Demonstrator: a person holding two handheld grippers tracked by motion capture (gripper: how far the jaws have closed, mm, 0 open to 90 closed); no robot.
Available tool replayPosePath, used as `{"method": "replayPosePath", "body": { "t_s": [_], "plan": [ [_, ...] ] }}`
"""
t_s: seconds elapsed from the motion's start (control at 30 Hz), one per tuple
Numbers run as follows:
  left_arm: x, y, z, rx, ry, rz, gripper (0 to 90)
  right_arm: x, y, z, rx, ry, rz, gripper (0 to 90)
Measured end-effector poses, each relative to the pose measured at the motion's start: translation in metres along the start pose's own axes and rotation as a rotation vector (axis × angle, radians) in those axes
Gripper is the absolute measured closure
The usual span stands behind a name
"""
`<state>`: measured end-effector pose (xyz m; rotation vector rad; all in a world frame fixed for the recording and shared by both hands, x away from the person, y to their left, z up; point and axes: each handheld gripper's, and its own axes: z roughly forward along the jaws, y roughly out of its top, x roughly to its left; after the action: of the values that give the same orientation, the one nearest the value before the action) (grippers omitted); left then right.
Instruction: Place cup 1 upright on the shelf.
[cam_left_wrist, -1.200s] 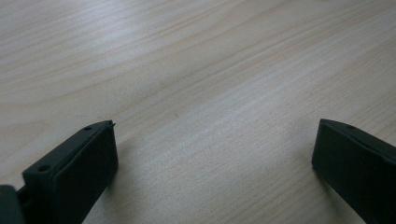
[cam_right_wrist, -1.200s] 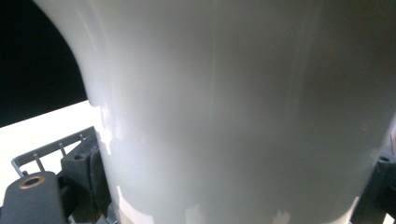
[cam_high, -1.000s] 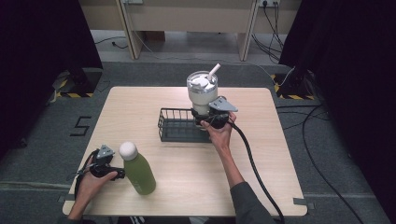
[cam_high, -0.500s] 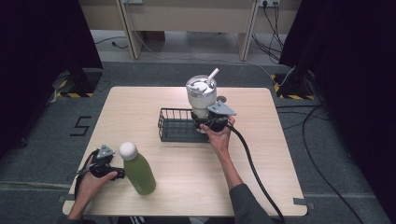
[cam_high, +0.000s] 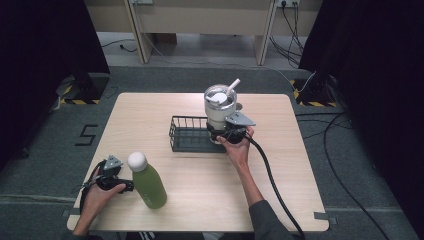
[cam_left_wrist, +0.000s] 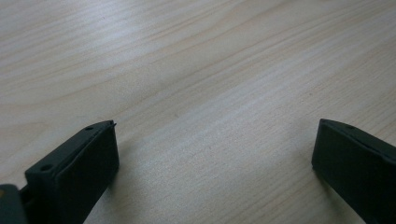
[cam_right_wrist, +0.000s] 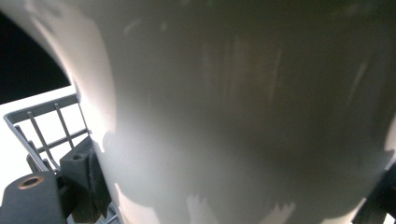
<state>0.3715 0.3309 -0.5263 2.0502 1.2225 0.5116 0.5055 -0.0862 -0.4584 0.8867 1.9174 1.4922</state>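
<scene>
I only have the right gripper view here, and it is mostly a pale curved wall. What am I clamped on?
Observer: The high view shows the right gripper shut on a white tumbler with a straw, gripped low on its body.
Operator: Where is the tumbler relative to that wire basket at my left edge?
Observer: It sits at the right end of the black wire basket; whether its base is inside or touching the bottom I cannot tell.
Operator: And my other hand?
Observer: The left gripper is near the front left table corner, beside a green bottle, its jaws open over bare wood.
</scene>
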Motion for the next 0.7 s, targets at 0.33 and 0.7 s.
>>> {"method": "replayPosePath", "body": {
  "t_s": [0.33,0.7],
  "plan": [
    [0.0,0.0,0.0,0.0,0.0,0.0,0.1,-0.0024,-0.0007,-0.0018,0.018,0.01,-0.006,9.6],
    [0.0,0.0,-0.0001,0.0,-0.001,0.002,0.1,0.0029,0.0015,-0.0072,0.046,-0.027,0.001,11.0]
  ]
}}
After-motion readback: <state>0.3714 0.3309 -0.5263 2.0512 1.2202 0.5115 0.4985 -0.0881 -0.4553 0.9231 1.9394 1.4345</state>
